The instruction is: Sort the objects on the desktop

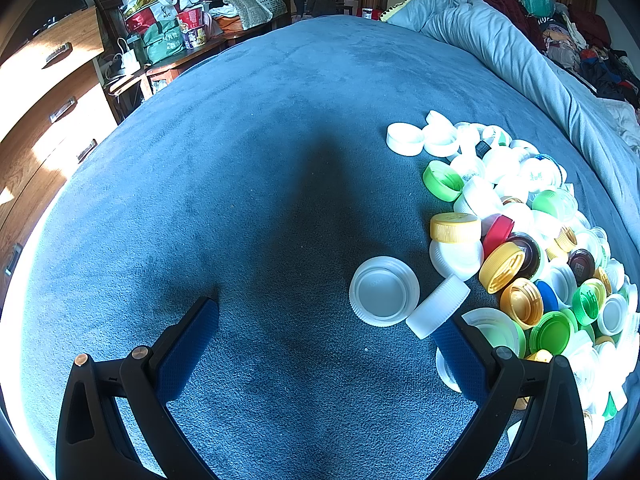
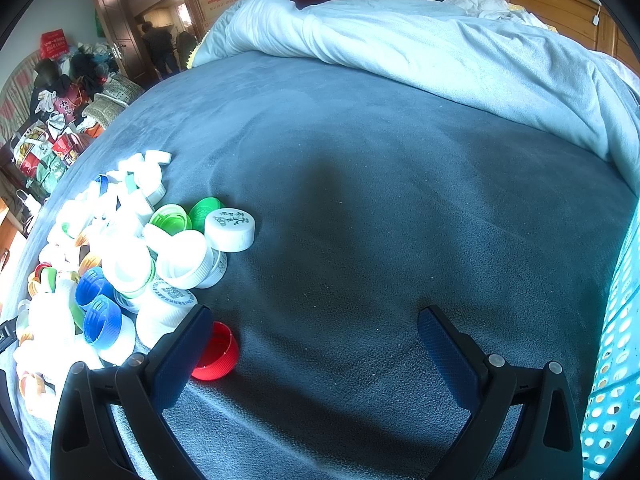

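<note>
**Cap heap on blue bedspread, both grippers spread and empty**

Blue bedspread (image 1: pixel 248 168) fills both views; a pale quilt (image 2: pixel 420 52) lies bunched along its far edge. Landmark: the heap of bottle caps (image 1: pixel 532 240) resting on the bedspread, mostly white, mixed with green, yellow, blue, red and brown.

Perforated turquoise basket (image 2: pixel 616 360) stands well apart from the heap, at the right edge of the right wrist view.

Left gripper (image 1: pixel 328 320) hovers low just left of the heap, jaws wide apart, nothing between them. Its right finger overlaps the heap's near edge.

Right gripper (image 2: pixel 316 320) sits just right of the heap, jaws likewise spread, gripping nothing.

Large white cap (image 1: pixel 384 291) lies open side up on the heap's left fringe, touching a tilted white cap (image 1: pixel 438 307).

Red cap (image 2: pixel 216 352) lies on its side at the heap's near right fringe, partly behind the right gripper's left finger; contact uncertain.
</note>
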